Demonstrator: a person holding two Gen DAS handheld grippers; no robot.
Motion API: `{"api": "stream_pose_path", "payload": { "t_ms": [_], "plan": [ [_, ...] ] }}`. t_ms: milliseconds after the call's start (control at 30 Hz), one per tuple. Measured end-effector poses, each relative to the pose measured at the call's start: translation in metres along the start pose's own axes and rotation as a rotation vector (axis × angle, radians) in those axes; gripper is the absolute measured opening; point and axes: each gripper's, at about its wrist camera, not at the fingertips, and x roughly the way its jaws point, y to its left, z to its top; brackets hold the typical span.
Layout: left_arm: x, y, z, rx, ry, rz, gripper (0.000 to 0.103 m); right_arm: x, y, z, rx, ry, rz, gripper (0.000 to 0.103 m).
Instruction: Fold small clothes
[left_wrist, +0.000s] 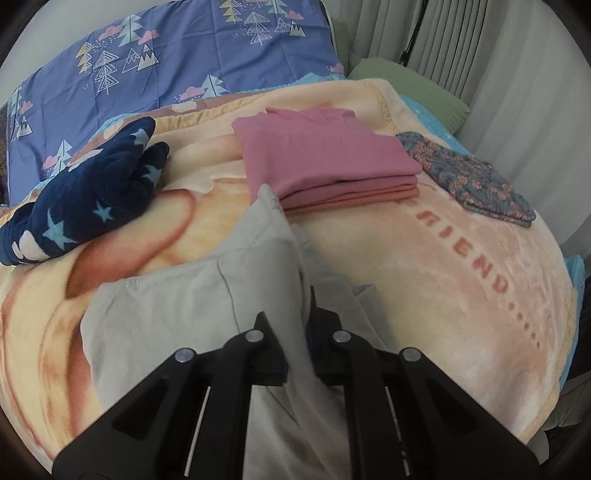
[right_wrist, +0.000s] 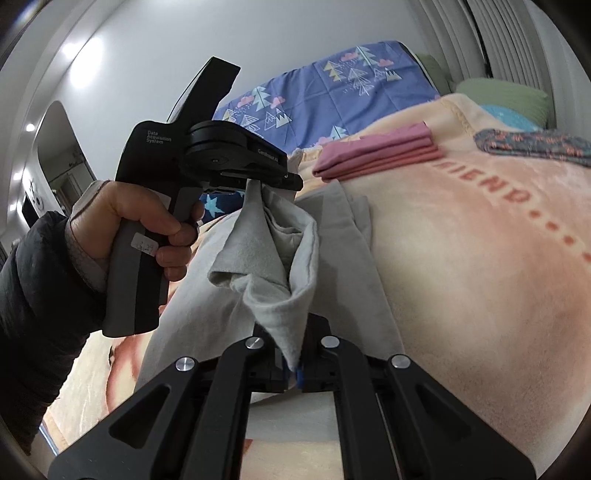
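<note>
Both claws, left (right_wrist: 275, 184) and right (right_wrist: 293, 363), grip the grey garment (right_wrist: 266, 258) between them.

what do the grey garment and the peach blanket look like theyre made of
Grey garment: likely soft cotton jersey, matte, draping in limp folds with a stitched hem. Peach blanket: probably plush polyester fleece, with a faint sheen and brushed pile marks around its printed lettering.

Left tool (right_wrist: 291, 181) clamped tight, pinching grey cloth (right_wrist: 258, 273) at its tip, pointing rightward in the right wrist view. Person's left hand (right_wrist: 147, 225) wraps its handle, index finger curled at front, dark puffy sleeve (right_wrist: 33, 280) at the wrist. Right tool (right_wrist: 293, 369) also clamped, same cloth's lower corner pinched between its pads.
</note>
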Motion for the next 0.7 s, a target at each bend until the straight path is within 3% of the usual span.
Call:
{"api": "stream_pose_path", "payload": {
  "t_ms": [133, 233, 433, 600, 700],
  "plan": [
    [0.013, -0.006, 0.001, 0.018, 0.018, 0.03, 0.007, 0.006, -0.013, 0.001, 0.058, 0.026, 0.008, 0.002],
    [0.021, -0.008, -0.001, 0.02, 0.016, 0.024, 0.014, 0.011, -0.022, 0.0, 0.107, 0.054, 0.02, 0.002],
    [-0.021, -0.003, -0.009, -0.02, -0.128, -0.051, 0.048, 0.014, -0.035, -0.002, 0.166, 0.081, 0.063, 0.002],
    [-0.085, 0.012, -0.06, 0.056, -0.223, -0.02, 0.063, 0.013, -0.036, -0.004, 0.171, 0.077, 0.078, 0.002],
    [-0.112, 0.02, -0.109, 0.107, -0.205, -0.005, 0.066, 0.01, -0.036, -0.005, 0.181, 0.072, 0.096, 0.003]
  ]
}}
